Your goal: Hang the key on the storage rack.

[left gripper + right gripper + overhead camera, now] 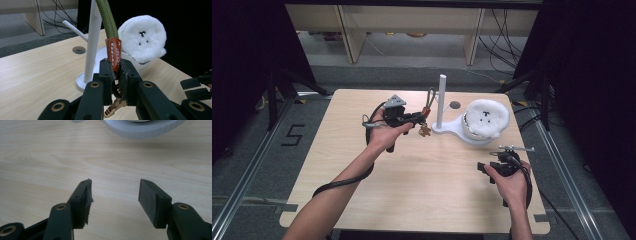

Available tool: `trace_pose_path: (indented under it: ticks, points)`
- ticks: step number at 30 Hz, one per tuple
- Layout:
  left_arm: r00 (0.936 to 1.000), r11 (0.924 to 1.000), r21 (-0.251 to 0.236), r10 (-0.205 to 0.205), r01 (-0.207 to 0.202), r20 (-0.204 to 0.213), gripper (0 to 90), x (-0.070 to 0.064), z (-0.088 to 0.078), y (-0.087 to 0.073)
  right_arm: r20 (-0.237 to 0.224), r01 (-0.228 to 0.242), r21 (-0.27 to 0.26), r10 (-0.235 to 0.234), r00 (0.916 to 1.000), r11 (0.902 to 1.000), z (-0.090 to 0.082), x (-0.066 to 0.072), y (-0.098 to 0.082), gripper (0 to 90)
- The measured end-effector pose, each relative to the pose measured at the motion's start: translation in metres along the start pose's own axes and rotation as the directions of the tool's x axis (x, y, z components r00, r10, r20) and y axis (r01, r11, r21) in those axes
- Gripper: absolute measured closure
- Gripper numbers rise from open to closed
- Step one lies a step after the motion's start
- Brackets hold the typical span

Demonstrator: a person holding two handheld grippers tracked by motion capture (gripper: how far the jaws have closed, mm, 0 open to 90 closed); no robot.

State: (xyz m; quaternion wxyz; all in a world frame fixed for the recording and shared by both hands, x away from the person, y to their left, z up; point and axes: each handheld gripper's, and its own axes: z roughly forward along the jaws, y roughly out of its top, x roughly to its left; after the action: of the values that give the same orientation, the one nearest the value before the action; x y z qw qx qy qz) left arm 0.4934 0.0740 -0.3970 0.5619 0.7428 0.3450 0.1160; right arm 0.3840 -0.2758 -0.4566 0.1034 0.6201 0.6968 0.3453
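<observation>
From the high view, the left tool (419,119) is lifted above the middle of the worktop (362,170), toward its far edge, pinching a keychain strap (430,99) just beside the upright post of a white stand (442,102). A small brass clasp (425,131) dangles under the tool. The stand's base runs right toward the far right corner, where a white plush face (486,117) sits in its dish. The right tool (486,169) is held low near the right edge, well apart from the stand.

In the left gripper view, the left tool (115,75) has its jaws pressed onto the orange leather tab (114,53) of the strap, whose green braided cord (107,17) rises out of the top edge. The white post (92,42) stands just behind, the plush face (142,37) beyond it to the right.

In the right gripper view, the right tool (113,197) has its jaws spread wide with bare worktop (50,157) between them; the stand's rounded base rim (142,127) lies farther ahead.
</observation>
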Motion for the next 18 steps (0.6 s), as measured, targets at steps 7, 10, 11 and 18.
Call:
trace_pose_path:
  ticks: [7, 10, 11, 18]
  points:
    - [0.9996, 0.9996, 0.008, -0.027, 0.028, -0.005, 80.1, 0.0046, 0.0038, -0.0009, 0.008, 0.022, -0.008, -0.022, 0.9997, 0.9997, 0.0000, -0.0025, 0.0010, 45.1]
    - [0.9992, 0.9992, 0.005, -0.040, 0.040, -0.005, 80.1, 0.0062, 0.0054, -0.0018, 0.013, 0.015, 0.010, -0.015, 0.9998, 0.9998, -0.0006, -0.0028, 0.0010, 45.1]
    - [0.9989, 0.9989, 0.005, -0.047, 0.047, -0.005, 80.1, 0.0068, 0.0057, -0.0020, 0.011, 0.016, 0.008, -0.016, 0.9998, 0.9998, -0.0006, -0.0029, 0.0011, 45.1]
    - [0.9959, 0.9959, -0.003, -0.091, 0.091, 0.006, 80.1, 0.0087, 0.0073, -0.0029, 0.017, 0.008, 0.015, -0.008, 0.9998, 0.9999, -0.0009, -0.0027, 0.0010, 45.1]
